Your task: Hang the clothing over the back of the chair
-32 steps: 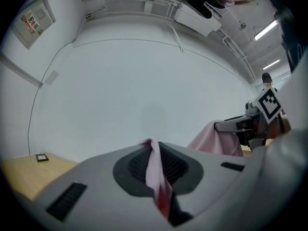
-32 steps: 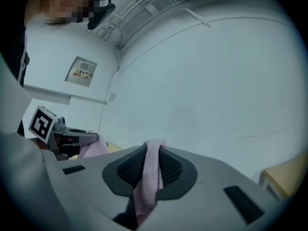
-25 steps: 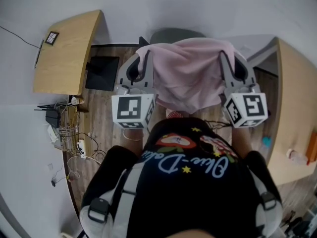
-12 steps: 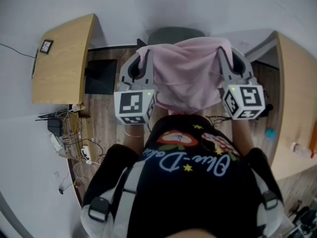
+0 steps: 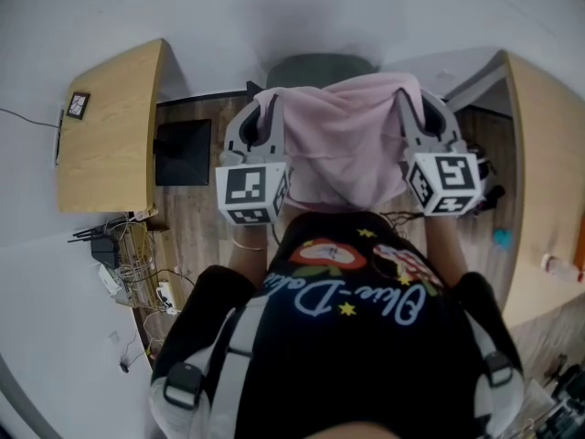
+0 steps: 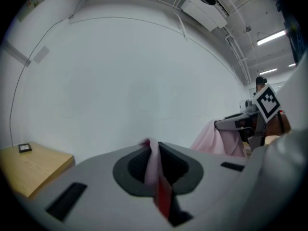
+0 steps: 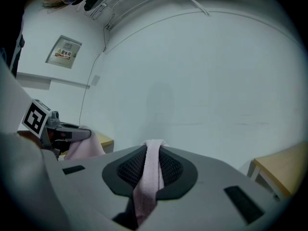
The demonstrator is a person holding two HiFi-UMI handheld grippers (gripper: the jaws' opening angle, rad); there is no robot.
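Garment [image 5: 345, 144] held spread in the air, near the chair [image 5: 315, 66] back; not yet draped, by my reading. Left gripper [image 5: 265, 117] fingers clamped on one top corner, right gripper [image 5: 409, 115] fingers clamped on the other. Left to do: lower it over the back and release. No containers visible.

Head view overhead, all views share clothing [image 5: 343, 144]
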